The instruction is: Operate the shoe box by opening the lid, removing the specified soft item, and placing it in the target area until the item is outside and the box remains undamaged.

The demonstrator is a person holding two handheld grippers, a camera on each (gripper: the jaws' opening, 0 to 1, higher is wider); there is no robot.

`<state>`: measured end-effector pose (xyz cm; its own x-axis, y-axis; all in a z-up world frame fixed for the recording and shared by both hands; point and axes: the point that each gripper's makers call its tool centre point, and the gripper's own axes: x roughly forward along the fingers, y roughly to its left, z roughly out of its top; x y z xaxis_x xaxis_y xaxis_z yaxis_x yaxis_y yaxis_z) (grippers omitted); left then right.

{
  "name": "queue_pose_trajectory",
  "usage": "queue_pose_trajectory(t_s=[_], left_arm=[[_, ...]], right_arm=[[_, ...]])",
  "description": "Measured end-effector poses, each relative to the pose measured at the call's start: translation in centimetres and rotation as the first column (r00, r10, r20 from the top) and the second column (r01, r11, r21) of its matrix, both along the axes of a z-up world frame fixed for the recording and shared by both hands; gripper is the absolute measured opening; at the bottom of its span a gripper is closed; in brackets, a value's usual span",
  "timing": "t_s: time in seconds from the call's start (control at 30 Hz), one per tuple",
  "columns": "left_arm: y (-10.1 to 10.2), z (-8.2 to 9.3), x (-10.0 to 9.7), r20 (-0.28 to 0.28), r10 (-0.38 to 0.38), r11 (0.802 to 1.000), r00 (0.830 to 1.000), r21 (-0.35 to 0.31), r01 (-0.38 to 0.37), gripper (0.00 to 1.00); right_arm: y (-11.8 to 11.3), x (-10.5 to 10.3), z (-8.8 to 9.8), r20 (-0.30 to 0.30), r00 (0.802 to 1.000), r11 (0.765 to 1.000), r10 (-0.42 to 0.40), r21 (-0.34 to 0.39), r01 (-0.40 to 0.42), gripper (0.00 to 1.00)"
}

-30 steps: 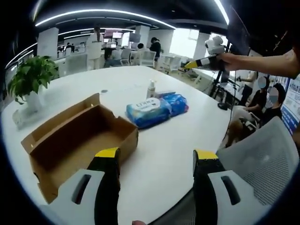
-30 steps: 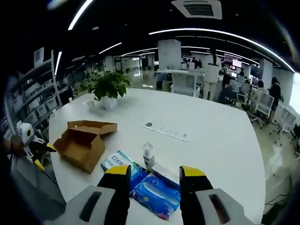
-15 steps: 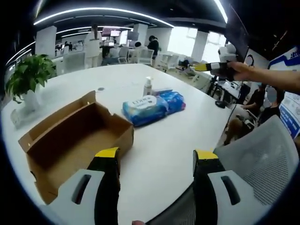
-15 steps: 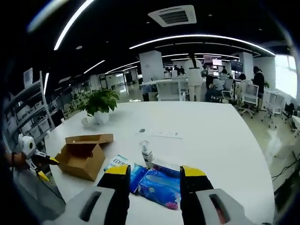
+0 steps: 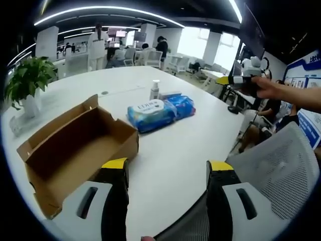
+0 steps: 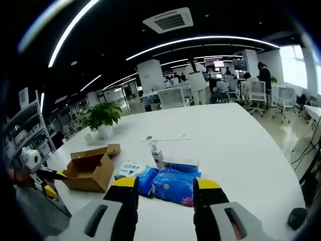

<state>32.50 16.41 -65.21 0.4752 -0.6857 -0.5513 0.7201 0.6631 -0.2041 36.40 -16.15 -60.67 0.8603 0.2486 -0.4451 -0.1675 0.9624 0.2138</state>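
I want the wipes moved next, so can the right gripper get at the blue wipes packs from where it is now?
Probably yes. The right gripper is open above the table, aimed at the blue wipes packs, with nothing between. The small bottle stands behind them.

Open-plan office: white table point(image 5: 190, 145), grey mesh chair point(image 5: 273, 165), potted plant point(image 6: 102, 116), curved ceiling light strips point(image 6: 195, 40).
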Motion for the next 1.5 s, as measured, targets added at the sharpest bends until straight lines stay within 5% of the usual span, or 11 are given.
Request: queue_pose_trajectory(t_s=[0.37, 0.7, 0.83, 1.5], left_arm=[[-0.7, -0.8, -0.8, -0.031, -0.028, 1.000, 0.999, 0.003, 0.028, 0.61], [-0.5, -0.8, -0.8, -0.038, -0.021, 1.000, 0.999, -0.002, 0.020, 0.61], [-0.4, -0.7, -0.6, -0.036, -0.012, 1.000, 0.999, -0.005, 0.012, 0.61], [0.8, -0.4, 0.4, -0.027, 0.047, 0.999, 0.999, -0.012, -0.048, 0.60]], right_arm=[[3.0, -1.4, -0.5, 0.034, 0.997, 0.995, -0.075, 0.062, 0.073, 0.41], [6.0, -1.9, -1.7, 0.015, 0.998, 0.997, -0.059, 0.050, 0.059, 0.41], [6.7, -2.1, -2.0, 0.022, 0.996, 0.991, -0.088, 0.105, 0.086, 0.41], [9.5, -3.3, -3.9, -0.048, 0.998, 0.998, 0.046, -0.031, -0.048, 0.40]])
